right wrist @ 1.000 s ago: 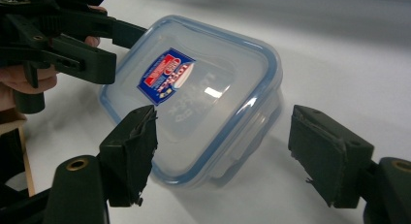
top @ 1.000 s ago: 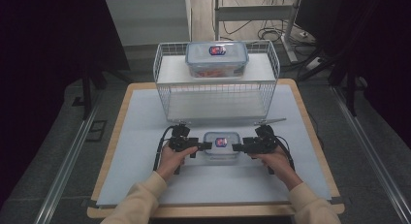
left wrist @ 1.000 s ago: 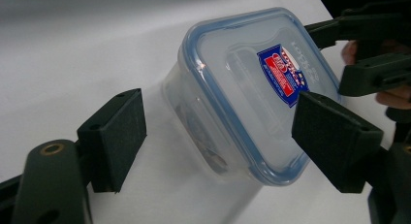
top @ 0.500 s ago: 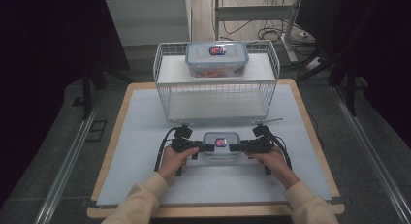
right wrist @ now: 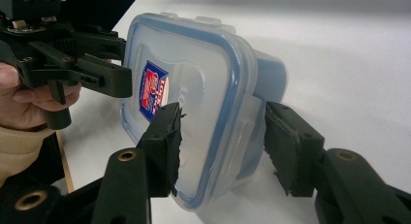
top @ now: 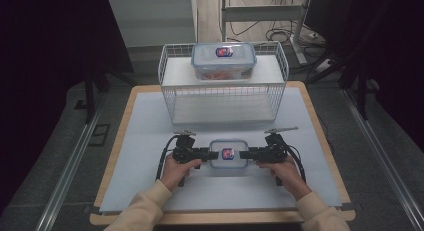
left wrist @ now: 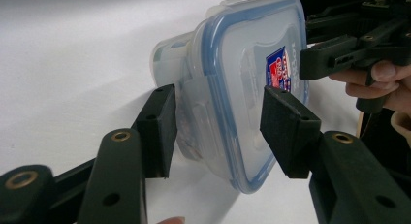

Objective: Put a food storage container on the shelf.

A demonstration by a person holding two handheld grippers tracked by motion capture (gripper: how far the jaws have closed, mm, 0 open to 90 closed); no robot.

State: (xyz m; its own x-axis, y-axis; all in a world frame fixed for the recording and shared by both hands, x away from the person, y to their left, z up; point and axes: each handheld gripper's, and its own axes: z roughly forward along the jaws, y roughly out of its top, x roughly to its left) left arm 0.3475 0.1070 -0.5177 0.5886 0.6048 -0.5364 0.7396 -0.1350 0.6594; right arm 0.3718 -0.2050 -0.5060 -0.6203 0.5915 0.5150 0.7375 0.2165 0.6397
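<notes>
A wooden-edged desk (top: 118,141) covered by a smooth white mat sits in a dark room, with grey floor and tangled cables beyond. At twelve o'clock on the desk stands a white wire basket (top: 223,98) whose top shelf carries a clear plastic food box (top: 224,61). Near six o'clock, flat on the mat, lies a small clear box (top: 228,154) with rounded corners, a blue-rimmed snap lid and a red-and-blue label. The left claw (top: 212,154) meets it from nine o'clock, the right claw (top: 244,154) from three o'clock. Both claws have just been closing, and each now pinches the box's end between its black padded jaws.
</notes>
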